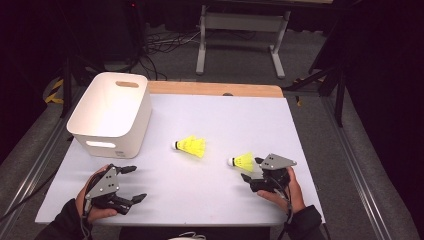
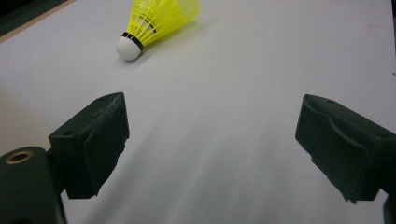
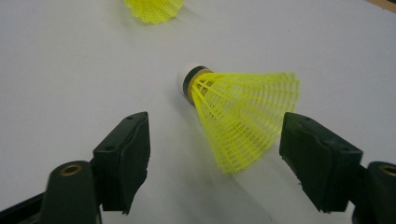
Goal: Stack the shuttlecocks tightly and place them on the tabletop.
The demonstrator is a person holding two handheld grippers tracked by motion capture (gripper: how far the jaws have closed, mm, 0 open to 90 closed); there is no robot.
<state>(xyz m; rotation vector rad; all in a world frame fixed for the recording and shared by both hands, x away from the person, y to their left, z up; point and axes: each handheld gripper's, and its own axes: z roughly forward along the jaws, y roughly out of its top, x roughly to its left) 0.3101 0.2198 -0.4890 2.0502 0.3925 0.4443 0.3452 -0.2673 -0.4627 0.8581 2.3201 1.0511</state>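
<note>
My right gripper low over table, jaws spread, near shuttlecock's yellow skirt partly between them, pads not pressing it. Shuttlecock lies on its side on white tabletop, cork pointing away from me. Second shuttlecock farther in, well apart. My left gripper jaws wide, nothing between. White bin at far left corner, path unobstructed.

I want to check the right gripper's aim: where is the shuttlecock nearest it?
In the high view, that shuttlecock lies on the white table, right of centre, just ahead of the open right gripper.
</note>
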